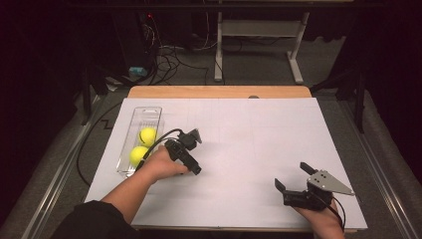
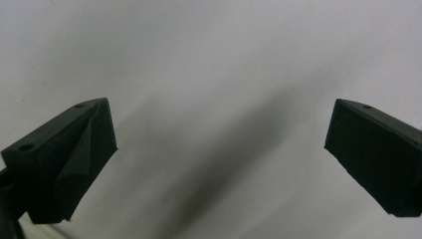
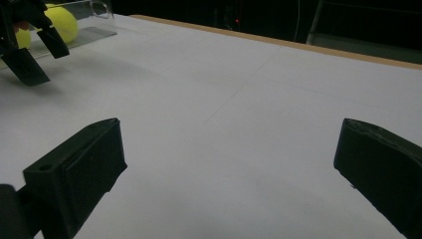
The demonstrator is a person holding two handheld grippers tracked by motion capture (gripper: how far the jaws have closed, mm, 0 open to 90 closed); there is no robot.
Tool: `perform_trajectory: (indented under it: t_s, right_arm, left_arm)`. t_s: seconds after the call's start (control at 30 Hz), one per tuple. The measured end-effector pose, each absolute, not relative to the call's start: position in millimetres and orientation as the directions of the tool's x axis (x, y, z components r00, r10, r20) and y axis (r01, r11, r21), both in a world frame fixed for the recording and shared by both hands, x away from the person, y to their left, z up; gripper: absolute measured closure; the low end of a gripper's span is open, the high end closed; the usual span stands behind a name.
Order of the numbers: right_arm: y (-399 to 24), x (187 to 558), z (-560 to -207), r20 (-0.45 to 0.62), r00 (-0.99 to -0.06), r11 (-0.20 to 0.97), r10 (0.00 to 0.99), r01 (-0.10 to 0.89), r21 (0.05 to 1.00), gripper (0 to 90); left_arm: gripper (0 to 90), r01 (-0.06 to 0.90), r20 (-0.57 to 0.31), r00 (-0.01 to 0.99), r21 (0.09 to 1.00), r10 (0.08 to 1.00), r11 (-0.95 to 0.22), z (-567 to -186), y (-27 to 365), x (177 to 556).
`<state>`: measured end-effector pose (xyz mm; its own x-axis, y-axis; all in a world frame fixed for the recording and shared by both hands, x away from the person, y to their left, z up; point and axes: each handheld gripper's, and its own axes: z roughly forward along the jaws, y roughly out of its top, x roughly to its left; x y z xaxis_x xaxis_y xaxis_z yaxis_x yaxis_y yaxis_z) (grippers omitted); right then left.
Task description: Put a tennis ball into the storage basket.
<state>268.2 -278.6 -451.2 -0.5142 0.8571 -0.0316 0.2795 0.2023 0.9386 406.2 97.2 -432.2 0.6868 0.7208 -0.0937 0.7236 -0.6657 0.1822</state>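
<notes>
Right tongs [image 1: 293, 178] agape, empty; left tongs [image 1: 190, 155] agape beside tray [image 1: 130, 130]

No writing, label, brand, number or sign can be read anywhere in these views. The white sheet covering the worktop [image 1: 259, 144] carries only faint ruled lines, no letters. The clear tray [image 1: 144, 117] and the two yellow balls [image 1: 147, 135] in it show no legible print at this size. The black bodies of the left claw [image 1: 196, 138] and the right claw [image 1: 293, 177] are plain, and so is the grey plate on the right one.
</notes>
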Motion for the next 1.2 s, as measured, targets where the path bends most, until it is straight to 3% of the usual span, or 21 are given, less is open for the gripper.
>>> perform_trajectory:
  t_s: [0.03, 0.07, 0.1, 0.13, 0.17, 0.5, 0.83, 1.2]
  right_arm:
    - [-279, 268, -451, -0.032, -0.515, 0.202, 0.857, 0.278, 0.939, 0.0]
    - [-279, 268, -451, -0.034, -0.516, 0.204, 0.856, 0.277, 0.939, 0.0]
    - [-279, 268, -451, -0.034, -0.517, 0.205, 0.856, 0.276, 0.939, 0.0]
    - [-279, 268, -451, -0.034, -0.517, 0.205, 0.856, 0.276, 0.939, 0.0]
    - [-278, 268, -451, -0.033, -0.517, 0.204, 0.856, 0.277, 0.939, 0.0]
    - [-278, 267, -451, -0.031, -0.514, 0.2, 0.857, 0.277, 0.94, 0.0]
    - [-280, 268, -453, -0.015, -0.508, 0.183, 0.861, 0.281, 0.942, 0.0]
    - [-284, 266, -453, -0.011, -0.46, 0.152, 0.888, 0.272, 0.95, 0.0]
  left_arm:
    - [0.6, 0.721, -0.099, 0.68, 0.268, 0.726, -0.639, -435, 100, 399]
    - [0.6, 0.721, -0.099, 0.68, 0.268, 0.726, -0.639, -435, 100, 399]
    - [0.6, 0.722, -0.132, 0.668, 0.355, 0.733, -0.594, -439, 104, 392]
    - [0.7, 0.722, -0.132, 0.668, 0.355, 0.733, -0.594, -439, 104, 392]
    - [0.8, 0.714, -0.145, 0.659, 0.427, 0.738, -0.554, -444, 107, 383]
    - [0.7, 0.632, -0.18, 0.649, 0.669, 0.739, -0.391, -459, 129, 355]
    - [0.2, 0.481, -0.166, 0.693, 0.831, 0.701, -0.279, -463, 146, 328]
    - [0.1, 0.402, -0.138, 0.732, 0.878, 0.667, -0.261, -459, 158, 312]
